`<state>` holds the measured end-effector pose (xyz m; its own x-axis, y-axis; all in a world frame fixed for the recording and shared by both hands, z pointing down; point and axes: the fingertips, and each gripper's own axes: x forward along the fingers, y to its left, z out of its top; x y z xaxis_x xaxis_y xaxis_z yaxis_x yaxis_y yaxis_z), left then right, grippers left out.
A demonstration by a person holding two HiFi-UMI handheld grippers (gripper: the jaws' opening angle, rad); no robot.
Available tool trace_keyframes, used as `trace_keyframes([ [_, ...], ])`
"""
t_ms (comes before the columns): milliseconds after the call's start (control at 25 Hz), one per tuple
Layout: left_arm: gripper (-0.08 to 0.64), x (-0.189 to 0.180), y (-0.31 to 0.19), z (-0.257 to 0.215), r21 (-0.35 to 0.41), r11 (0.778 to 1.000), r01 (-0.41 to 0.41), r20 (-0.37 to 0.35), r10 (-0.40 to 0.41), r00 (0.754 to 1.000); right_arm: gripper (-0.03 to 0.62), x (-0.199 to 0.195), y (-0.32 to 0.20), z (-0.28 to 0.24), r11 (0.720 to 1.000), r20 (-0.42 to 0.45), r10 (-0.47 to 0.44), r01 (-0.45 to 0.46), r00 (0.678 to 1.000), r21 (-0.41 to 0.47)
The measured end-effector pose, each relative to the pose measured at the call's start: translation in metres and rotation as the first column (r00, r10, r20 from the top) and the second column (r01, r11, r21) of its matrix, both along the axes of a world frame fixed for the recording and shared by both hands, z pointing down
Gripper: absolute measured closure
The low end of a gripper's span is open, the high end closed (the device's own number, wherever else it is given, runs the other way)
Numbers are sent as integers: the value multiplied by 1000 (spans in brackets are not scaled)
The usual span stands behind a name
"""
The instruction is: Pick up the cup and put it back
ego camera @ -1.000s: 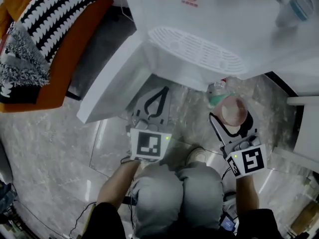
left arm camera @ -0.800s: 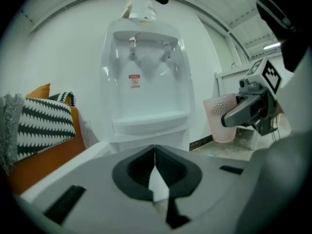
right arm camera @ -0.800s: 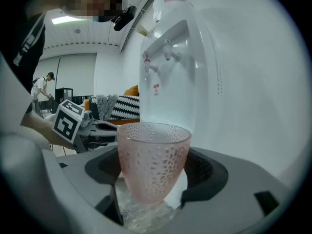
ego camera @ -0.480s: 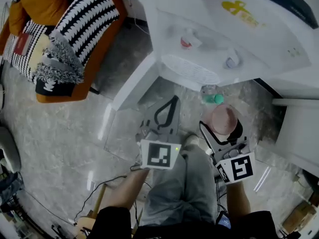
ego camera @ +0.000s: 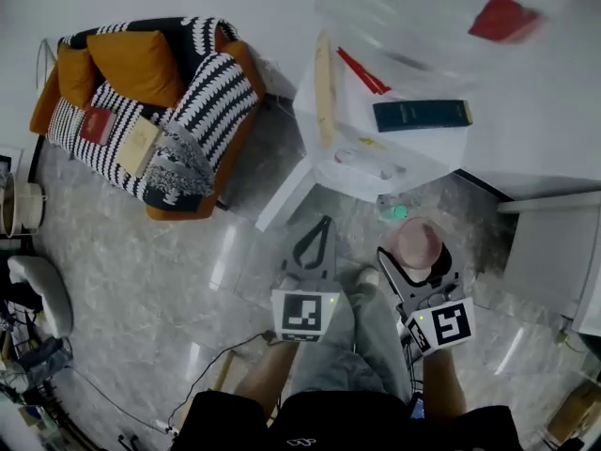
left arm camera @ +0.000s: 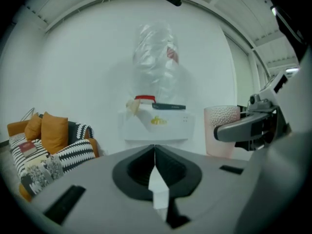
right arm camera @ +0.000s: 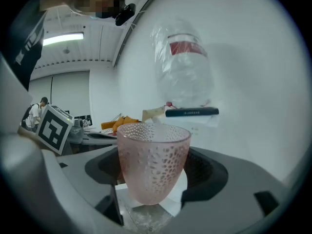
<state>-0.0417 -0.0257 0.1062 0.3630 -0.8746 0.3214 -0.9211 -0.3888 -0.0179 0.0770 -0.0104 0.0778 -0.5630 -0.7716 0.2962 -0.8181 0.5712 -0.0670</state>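
Holding the cup (right arm camera: 153, 162) upright, the right gripper (ego camera: 418, 256) has a jaw on each side of it, clamped on the lower body; the rim faces up and it looks empty. Cup is pink, translucent, with a dimpled wall. In the head view it sits just ahead of the person's knees (ego camera: 352, 327), near the base of the white water dispenser (ego camera: 376, 163) but apart from it, not resting on any surface I can see. Left gripper (ego camera: 325, 222) has its jaws pressed together, tips meeting with nothing between them, and is held beside the right one at about the same height. The left gripper view shows the cup and the right gripper's jaw off to the right, with the dispenser straight ahead and a clear bottle (left arm camera: 156, 67) on top. A dark blue book (ego camera: 423, 115) lies on the dispenser top. Small green object (ego camera: 399, 212) on the floor beside the dispenser base; can't tell what it is. Orange armchair (ego camera: 141, 120) with striped cushions stands well to the left on the grey marble floor (ego camera: 122, 271).
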Motion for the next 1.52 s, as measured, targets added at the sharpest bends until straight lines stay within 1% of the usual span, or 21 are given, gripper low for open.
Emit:
trace_keyframes([
  [160, 546, 10, -1, -73, 7, 1000, 7, -18, -7, 1000, 207, 9, -5, -76, 999, -13, -3, 4, 1000, 42],
  [280, 546, 24, -6, -128, 35, 999, -18, -34, 19, 999, 207, 17, -10, -130, 997, -29, -4, 6, 1000, 78],
  [400, 546, 36, -11, -177, 72, 997, -38, -43, 41, 998, 209, 24, -13, -177, 995, -25, -2, 4, 1000, 101],
  [480, 546, 41, -15, -207, 97, 995, -30, -79, 38, 996, 207, 28, -15, -207, 992, -8, 3, -2, 1000, 128],
  [560, 546, 45, -19, -234, 111, 994, -8, -153, 25, 988, 207, 33, -18, -237, 987, 22, 3, -7, 1000, 162],
  [600, 546, 48, -20, -246, 118, 993, -1, -178, 22, 984, 209, 37, -19, -250, 984, 30, 2, -7, 1000, 177],
  [680, 546, 58, -18, -267, 142, 990, 4, -196, 25, 980, 207, 43, -18, -273, 979, 26, -9, 3, 1000, 202],
  [800, 546, 74, -13, -298, 193, 981, -7, -220, 50, 974, 209, 49, -13, -301, 970, -2, -36, 36, 999, 239],
  [920, 546, 90, -6, -318, 227, 973, -26, -231, 80, 970, 209, 58, -7, -319, 963, -30, -39, 45, 999, 266],
  [1080, 546, 102, 6, -329, 250, 968, -32, -234, 92, 968, 207, 66, 1, -325, 961, -50, -44, 56, 998, 271],
  [1520, 546, 105, 9, -341, 269, 963, -10, -194, 64, 979, 207, 64, 3, -322, 962, -13, -98, 98, 995, 254],
])
